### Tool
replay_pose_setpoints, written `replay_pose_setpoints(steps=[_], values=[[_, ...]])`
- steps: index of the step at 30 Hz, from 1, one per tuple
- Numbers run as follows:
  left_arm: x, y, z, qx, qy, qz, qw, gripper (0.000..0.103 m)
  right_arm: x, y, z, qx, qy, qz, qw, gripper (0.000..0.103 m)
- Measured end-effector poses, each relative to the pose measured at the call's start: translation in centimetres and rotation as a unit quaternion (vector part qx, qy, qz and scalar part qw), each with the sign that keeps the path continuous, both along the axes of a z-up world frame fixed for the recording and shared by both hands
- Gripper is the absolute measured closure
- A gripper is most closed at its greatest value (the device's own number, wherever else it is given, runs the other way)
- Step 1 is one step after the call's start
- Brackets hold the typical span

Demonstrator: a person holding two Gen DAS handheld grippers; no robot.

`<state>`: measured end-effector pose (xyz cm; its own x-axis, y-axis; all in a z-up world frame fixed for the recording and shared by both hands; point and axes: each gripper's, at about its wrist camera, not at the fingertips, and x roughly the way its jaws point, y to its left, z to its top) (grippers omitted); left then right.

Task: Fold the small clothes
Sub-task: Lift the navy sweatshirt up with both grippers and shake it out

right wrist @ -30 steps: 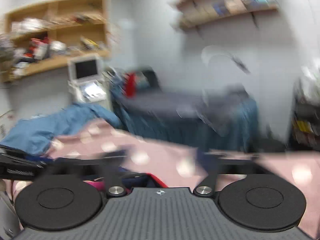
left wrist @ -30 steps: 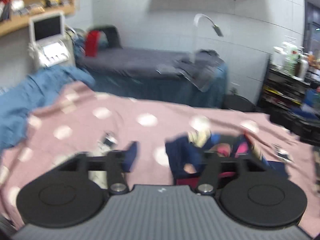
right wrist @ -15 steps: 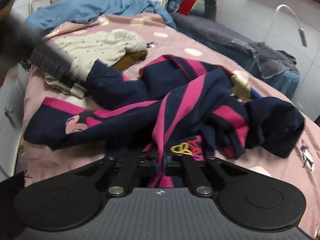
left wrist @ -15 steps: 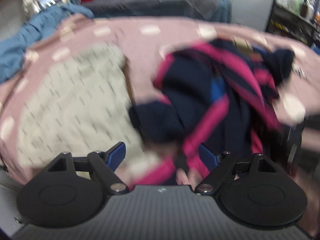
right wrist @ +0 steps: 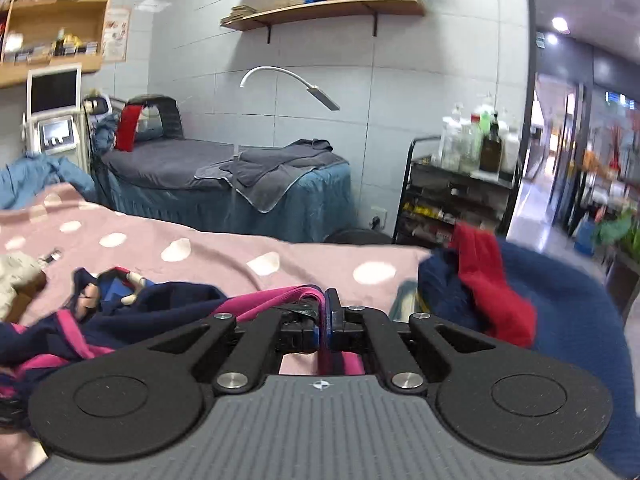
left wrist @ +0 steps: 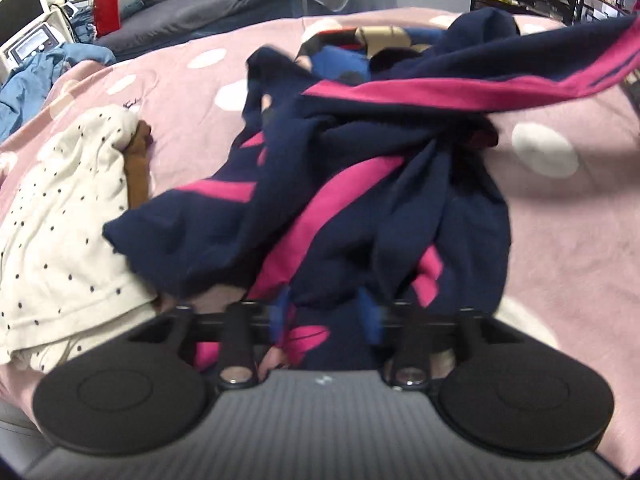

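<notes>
Pink blanket (left wrist: 568,240) with white dots covers the bed we're working on, and it shows in both views. Looking down from the left wrist, we get the navy and pink garment (left wrist: 360,184) bunched up in the middle of that blanket, with a cream dotted top (left wrist: 60,240) lying just beside it on the left, a bit of brown fabric tucked at its edge. One long pink-striped part of the garment stretches up and off to the right edge. Our left gripper (left wrist: 324,316) has just been closing, and the navy cloth sits between its blue fingertips (left wrist: 370,314); it's blurry there, so we can't tell if the pads actually press on it.

The right wrist view looks across the room instead. Our right gripper (right wrist: 324,316) is clamped tight on a pink edge of the garment, which trails off to the left. To its right sits a pile of blue and red clothes (right wrist: 500,292) that the left view doesn't catch. Behind, we see a grey treatment bed (right wrist: 208,168), a bent white lamp (right wrist: 288,84), wall shelves (right wrist: 320,8), a screen machine (right wrist: 54,112) and a black cart (right wrist: 452,200) of bottles.
</notes>
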<state>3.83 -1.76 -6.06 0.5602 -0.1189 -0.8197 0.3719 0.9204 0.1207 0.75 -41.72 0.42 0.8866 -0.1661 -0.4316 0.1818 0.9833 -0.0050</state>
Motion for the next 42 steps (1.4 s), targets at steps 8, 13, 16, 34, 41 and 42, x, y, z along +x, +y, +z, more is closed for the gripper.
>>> replay_pose_setpoints(steps=[8, 13, 16, 34, 41, 42], values=[[-2.8, 2.8, 2.7, -0.125, 0.087, -0.032, 0.9878, 0.103, 0.3, 2.4, -3.1, 0.03, 0.05, 0.034, 0.998, 0.084], [-6.4, 4.2, 1.0, -0.095, 0.116, -0.021, 0.9885, 0.081, 0.2, 7.2, -4.4, 0.011, 0.035, 0.087, 0.996, 0.0], [-7.0, 5.5, 0.9, -0.102, 0.106, 0.014, 0.9891, 0.059, 1.1, 13.1, -4.3, -0.018, 0.028, 0.203, 0.979, 0.0], [-7.7, 10.5, 2.9, -0.074, 0.05, 0.069, 0.9936, 0.015, 8.9, 31.8, -8.4, -0.17, 0.102, 0.466, 0.862, 0.094], [-5.8, 8.5, 3.6, -0.075, 0.01, 0.045, 0.9961, 0.015, 4.6, 16.0, 2.0, -0.064, -0.004, 0.26, 0.963, 0.094], [-5.6, 8.0, 4.2, -0.086, -0.007, 0.037, 0.9956, 0.015, 3.4, 14.0, 3.2, -0.055, -0.017, 0.241, 0.969, 0.094]])
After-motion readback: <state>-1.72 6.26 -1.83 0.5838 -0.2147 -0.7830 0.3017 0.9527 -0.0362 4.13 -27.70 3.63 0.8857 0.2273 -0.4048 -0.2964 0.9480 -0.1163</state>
